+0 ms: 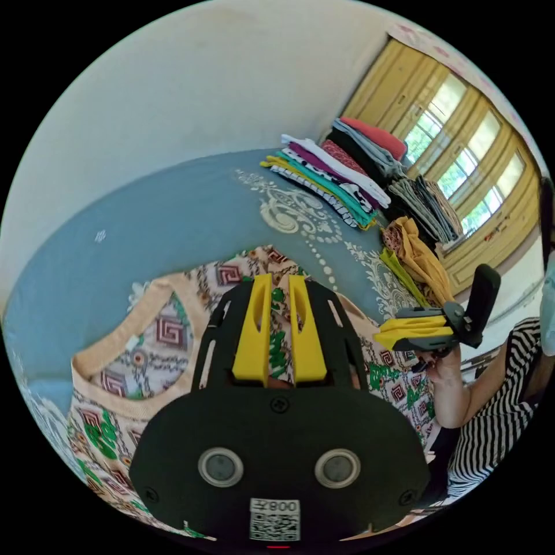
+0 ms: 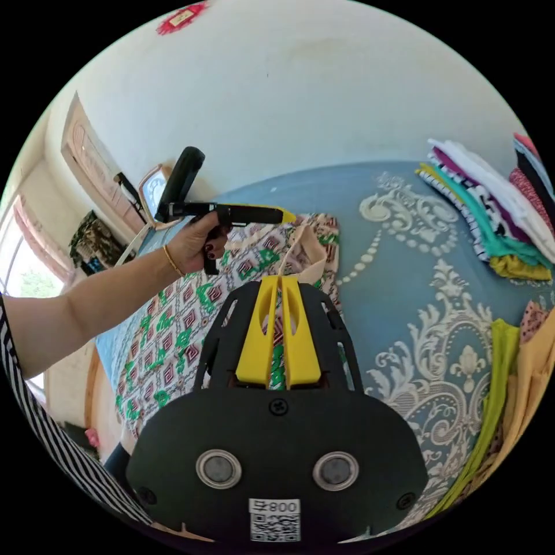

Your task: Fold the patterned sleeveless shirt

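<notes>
The patterned sleeveless shirt (image 1: 156, 341) lies spread on a blue bedspread (image 1: 173, 219), its beige neckline trim to the left of my left gripper (image 1: 280, 280). That gripper hovers over the shoulder area with its yellow jaws shut and no fabric visibly pinched. In the right gripper view the same shirt (image 2: 179, 324) runs left and down. My right gripper (image 2: 279, 280) is shut above its upper part. A hand holds the left gripper (image 2: 286, 217), jaws shut, just above the shirt's top edge. The right gripper (image 1: 378, 338) is over the shirt's right side.
A stack of folded clothes (image 1: 329, 173) sits at the far edge of the bed, also seen as the stack (image 2: 491, 214). Loose mustard and green garments (image 1: 416, 254) lie beside it. Yellow-framed windows (image 1: 462, 167) stand behind. A striped sleeve (image 1: 497, 404) is at the right.
</notes>
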`<state>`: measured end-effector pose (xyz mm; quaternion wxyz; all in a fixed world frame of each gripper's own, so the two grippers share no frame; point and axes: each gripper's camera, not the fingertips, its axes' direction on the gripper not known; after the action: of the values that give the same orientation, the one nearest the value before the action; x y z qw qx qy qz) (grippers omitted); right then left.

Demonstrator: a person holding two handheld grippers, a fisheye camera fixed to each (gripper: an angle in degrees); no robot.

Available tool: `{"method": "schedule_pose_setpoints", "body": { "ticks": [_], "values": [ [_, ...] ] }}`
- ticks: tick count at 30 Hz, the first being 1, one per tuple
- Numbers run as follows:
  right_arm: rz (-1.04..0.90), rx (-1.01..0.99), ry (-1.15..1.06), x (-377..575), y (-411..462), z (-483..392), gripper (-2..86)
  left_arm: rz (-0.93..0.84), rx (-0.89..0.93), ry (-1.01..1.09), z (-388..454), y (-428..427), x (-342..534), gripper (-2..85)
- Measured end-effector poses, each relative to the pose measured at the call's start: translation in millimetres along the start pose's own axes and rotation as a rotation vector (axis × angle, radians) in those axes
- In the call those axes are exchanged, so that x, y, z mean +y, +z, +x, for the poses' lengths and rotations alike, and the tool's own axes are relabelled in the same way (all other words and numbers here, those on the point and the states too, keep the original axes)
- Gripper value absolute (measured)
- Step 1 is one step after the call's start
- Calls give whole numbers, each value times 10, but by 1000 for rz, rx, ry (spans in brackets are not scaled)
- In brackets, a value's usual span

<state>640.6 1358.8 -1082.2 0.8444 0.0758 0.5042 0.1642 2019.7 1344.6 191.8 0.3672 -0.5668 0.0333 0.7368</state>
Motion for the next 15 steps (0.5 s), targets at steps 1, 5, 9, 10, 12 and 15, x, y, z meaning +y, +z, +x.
{"method": "schedule_pose_setpoints", "body": {
  "ticks": [1,5,9,10,12,15],
  "values": [
    [-38,-22,7,10,64,10,5,3,25,-58,-144,-12,119,66],
    [-47,-90,56,170,118,94,9,43,49,-81,-253,-19,272,76],
    [70,-22,51,212,-99,114,11,26,38,3,-105,144,164,79],
    [88,-9,56,221,-118,119,10,3,18,36,-54,230,114,79],
    [108,40,67,254,-61,159,7,-58,-29,64,-13,393,57,66],
    [-35,28,118,224,179,277,3,-156,-117,57,-29,595,81,31]
  ]
}}
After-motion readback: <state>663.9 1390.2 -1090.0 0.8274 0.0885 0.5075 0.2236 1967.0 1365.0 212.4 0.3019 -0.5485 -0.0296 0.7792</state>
